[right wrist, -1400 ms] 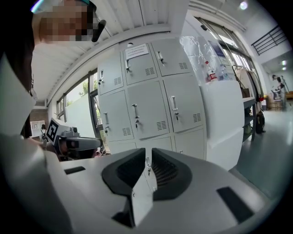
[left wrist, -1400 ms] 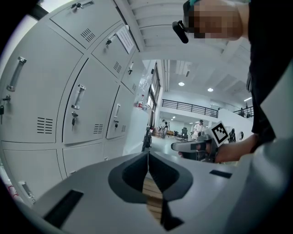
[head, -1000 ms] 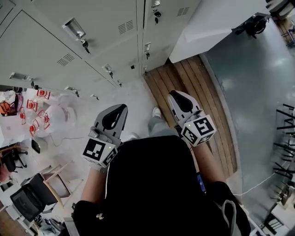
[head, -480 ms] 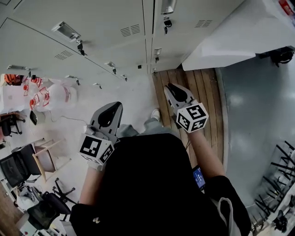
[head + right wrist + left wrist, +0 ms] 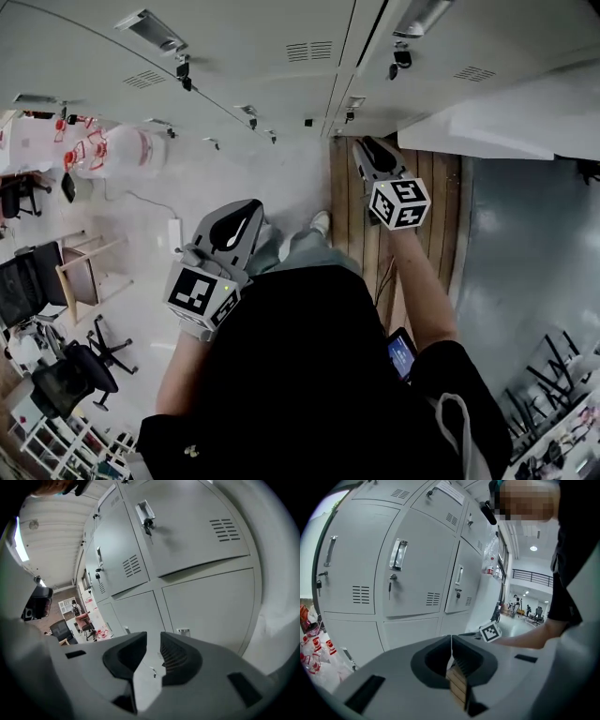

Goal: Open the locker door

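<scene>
A bank of grey lockers (image 5: 272, 56) fills the top of the head view, all doors closed. My right gripper (image 5: 367, 146) reaches forward near the base of the lockers. In the right gripper view its jaws (image 5: 153, 638) are opening, a narrow gap apart with nothing between them. A small handle (image 5: 183, 631) on a lower locker door shows just beyond them, and a keyed handle (image 5: 146, 515) is higher up. My left gripper (image 5: 246, 214) hangs back near the person's body. Its jaws (image 5: 451, 638) are shut and empty, facing locker doors with upright handles (image 5: 397, 554).
Wooden flooring (image 5: 403, 234) lies under the right gripper, beside a white counter (image 5: 506, 122). Plastic bags with red print (image 5: 117, 150) sit at the left by the lockers. A power strip with a cable (image 5: 174, 232) lies on the floor, and office chairs (image 5: 28, 291) stand at the far left.
The right gripper has moved forward toward the lockers, away from the body. The left gripper has stayed close to the body. The head view has swung so the lockers sit nearer.
</scene>
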Available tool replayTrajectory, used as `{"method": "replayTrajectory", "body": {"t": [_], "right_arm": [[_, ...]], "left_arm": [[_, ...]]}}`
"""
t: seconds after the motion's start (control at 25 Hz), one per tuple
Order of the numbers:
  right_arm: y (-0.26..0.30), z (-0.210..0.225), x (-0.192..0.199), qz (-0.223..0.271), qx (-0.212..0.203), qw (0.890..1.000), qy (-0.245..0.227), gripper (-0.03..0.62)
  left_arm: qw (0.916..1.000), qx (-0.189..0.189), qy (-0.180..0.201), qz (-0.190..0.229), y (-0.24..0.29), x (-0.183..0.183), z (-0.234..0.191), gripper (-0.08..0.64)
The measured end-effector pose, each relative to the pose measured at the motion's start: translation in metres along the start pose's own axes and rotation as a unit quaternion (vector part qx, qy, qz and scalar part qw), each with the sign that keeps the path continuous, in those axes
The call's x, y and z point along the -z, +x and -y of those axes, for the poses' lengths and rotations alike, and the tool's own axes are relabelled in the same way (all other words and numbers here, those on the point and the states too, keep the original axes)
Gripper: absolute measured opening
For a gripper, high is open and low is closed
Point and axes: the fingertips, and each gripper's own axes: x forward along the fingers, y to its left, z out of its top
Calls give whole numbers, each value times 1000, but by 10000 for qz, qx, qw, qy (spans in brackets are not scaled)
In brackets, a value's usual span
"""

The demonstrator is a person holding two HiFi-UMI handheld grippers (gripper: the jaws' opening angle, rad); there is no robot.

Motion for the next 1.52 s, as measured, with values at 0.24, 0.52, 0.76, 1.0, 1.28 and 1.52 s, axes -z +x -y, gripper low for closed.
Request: {"method": "replayTrajectory", "body": {"t": [0.24, 0.52, 0.76, 1.0, 1.28, 1.52], "right_arm": [[51, 31, 24, -353, 124, 9993, 9, 115], [101, 59, 51, -596, 492, 9970, -51, 164], [128, 81, 65, -733, 886, 9932, -159, 199], [147, 94, 68, -685, 978, 9928, 3, 207], [160, 91, 67, -526, 1093, 9926, 35, 206], [159, 90, 67, -408, 994, 9938, 278, 202]], "left_arm": [[9996, -162, -166, -135, 3, 12, -23, 25], [9988, -300, -200, -325, -3, 28, -45, 25], [9977, -428, -271, -440, -9, 36, -64, 25], [9970, -450, -295, -551, -10, 48, -75, 25], [9968, -462, -356, -551, -11, 47, -81, 25], [9962, -494, -436, -564, -16, 51, -83, 25]]}}
